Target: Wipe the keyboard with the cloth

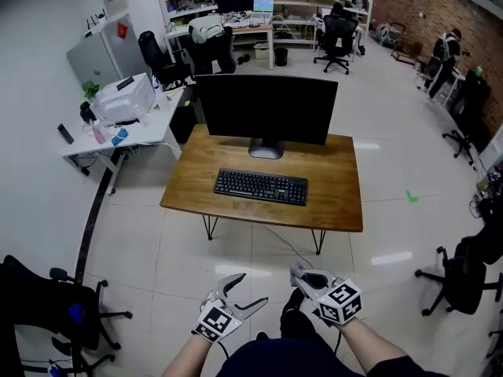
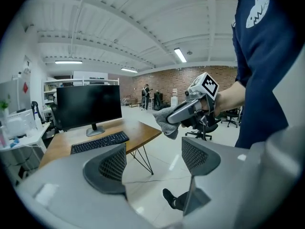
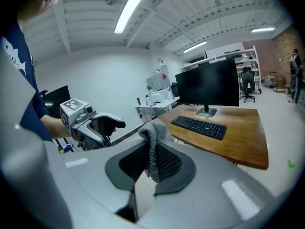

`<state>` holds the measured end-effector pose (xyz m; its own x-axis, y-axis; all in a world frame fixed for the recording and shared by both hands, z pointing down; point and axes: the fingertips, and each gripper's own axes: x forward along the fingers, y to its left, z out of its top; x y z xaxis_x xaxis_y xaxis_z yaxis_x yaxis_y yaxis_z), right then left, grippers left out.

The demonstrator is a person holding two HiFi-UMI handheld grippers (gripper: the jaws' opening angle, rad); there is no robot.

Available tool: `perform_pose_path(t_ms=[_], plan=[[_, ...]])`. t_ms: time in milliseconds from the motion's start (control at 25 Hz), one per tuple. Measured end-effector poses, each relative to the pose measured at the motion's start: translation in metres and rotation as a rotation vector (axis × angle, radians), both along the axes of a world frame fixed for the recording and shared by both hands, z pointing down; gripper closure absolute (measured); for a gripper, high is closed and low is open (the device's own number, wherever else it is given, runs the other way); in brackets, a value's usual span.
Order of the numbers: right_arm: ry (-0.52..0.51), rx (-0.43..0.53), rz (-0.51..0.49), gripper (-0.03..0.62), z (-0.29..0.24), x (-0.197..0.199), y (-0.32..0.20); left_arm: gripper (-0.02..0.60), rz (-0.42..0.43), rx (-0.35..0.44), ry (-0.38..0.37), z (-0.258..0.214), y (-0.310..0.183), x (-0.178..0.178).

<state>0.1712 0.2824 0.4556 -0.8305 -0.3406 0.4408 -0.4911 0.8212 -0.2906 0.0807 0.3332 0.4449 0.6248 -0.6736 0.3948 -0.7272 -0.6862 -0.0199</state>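
From the right hand-held gripper [image 1: 305,277], closed on the cloth [image 3: 152,137], the keyboard [image 1: 261,186] lies far off at 12 o'clock, stretching from 9 to 3; the left hand-held gripper [image 1: 248,290] is open and empty.

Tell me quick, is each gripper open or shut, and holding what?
Left gripper: open, nothing between its jaws.
Right gripper: shut on the grey cloth.

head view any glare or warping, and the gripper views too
Head view: bright glare patches on the floor, edges bow. Left gripper view: heavy fisheye, black corners, keyboard sharp. Right gripper view: same warp, cloth crisp, strip light blown out.
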Motion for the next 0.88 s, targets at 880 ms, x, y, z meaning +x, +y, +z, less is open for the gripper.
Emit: perform_pose_path(t_ms=[880], plan=[[-0.051,0.050,-0.040,0.563,-0.047,0.064,0.157,0.227,0.021,-0.005,0.061,-0.033,0.120,0.077]])
